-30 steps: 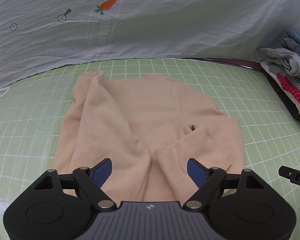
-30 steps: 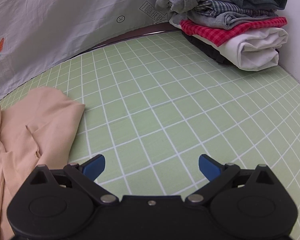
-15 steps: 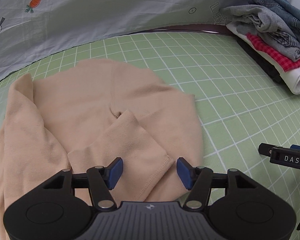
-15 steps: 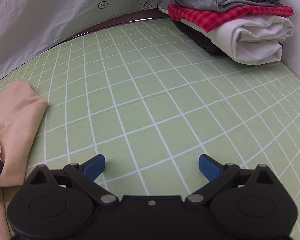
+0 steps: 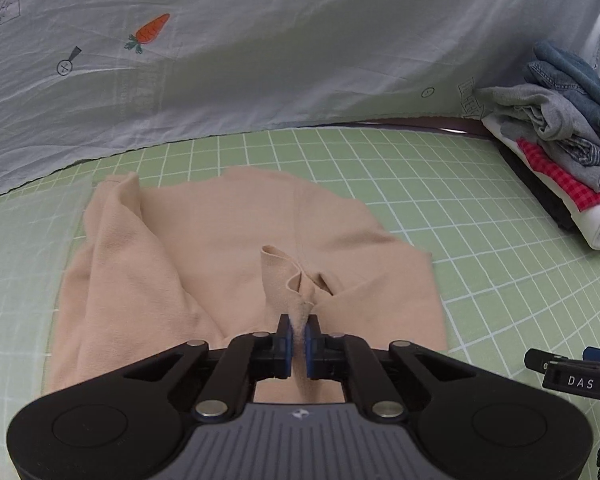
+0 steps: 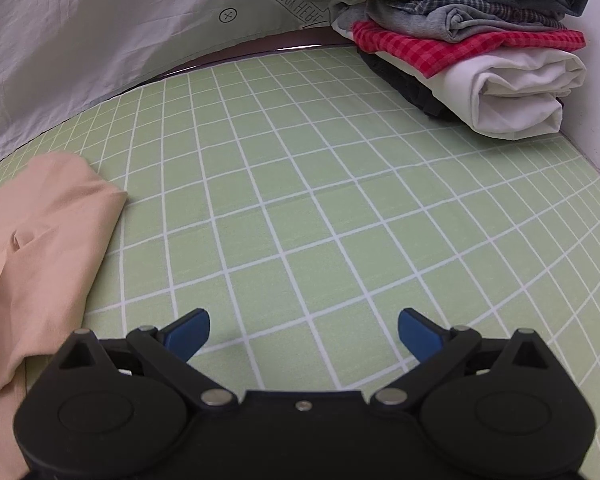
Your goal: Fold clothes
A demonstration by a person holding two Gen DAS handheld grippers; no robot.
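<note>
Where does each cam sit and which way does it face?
Left wrist: on the left gripper, looking forward and down along its fingers at the peach garment on the green mat; own jaws shut on a pinch of it, right gripper's tip at the lower right edge.
Right wrist: on the right gripper, facing bare mat toward the clothes stack; own jaws open.
Shared: garment, mat, stack, grey sheet.

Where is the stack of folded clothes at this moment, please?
The stack of folded clothes sits at the far right corner of the green grid mat, against the grey printed sheet, well apart from the peach sweater.
</note>
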